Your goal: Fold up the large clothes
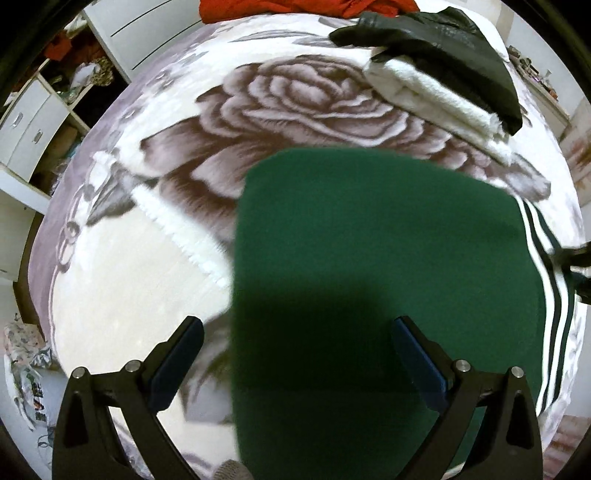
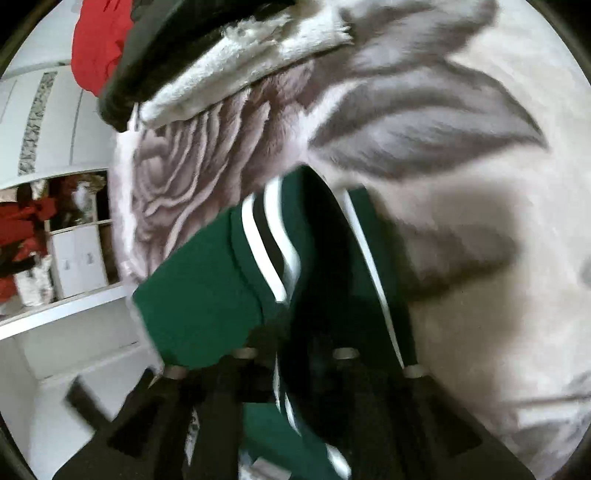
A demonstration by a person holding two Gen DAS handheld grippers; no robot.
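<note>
A dark green garment (image 1: 369,258) with white side stripes (image 1: 543,251) lies folded on the rose-patterned blanket (image 1: 295,99). My left gripper (image 1: 295,354) is open above its near left edge, one finger over the blanket and one over the green cloth, holding nothing. In the right wrist view my right gripper (image 2: 299,354) is shut on the striped edge of the green garment (image 2: 207,291), which bunches up between the fingers and hides them. The right gripper also shows as a dark shape at the right edge of the left wrist view (image 1: 576,269).
A folded white fleece (image 1: 436,92) with a black jacket (image 1: 450,44) on top lies at the back right of the bed. A red garment (image 1: 295,9) lies at the far edge. White cupboards and open shelves (image 1: 40,122) stand to the left of the bed.
</note>
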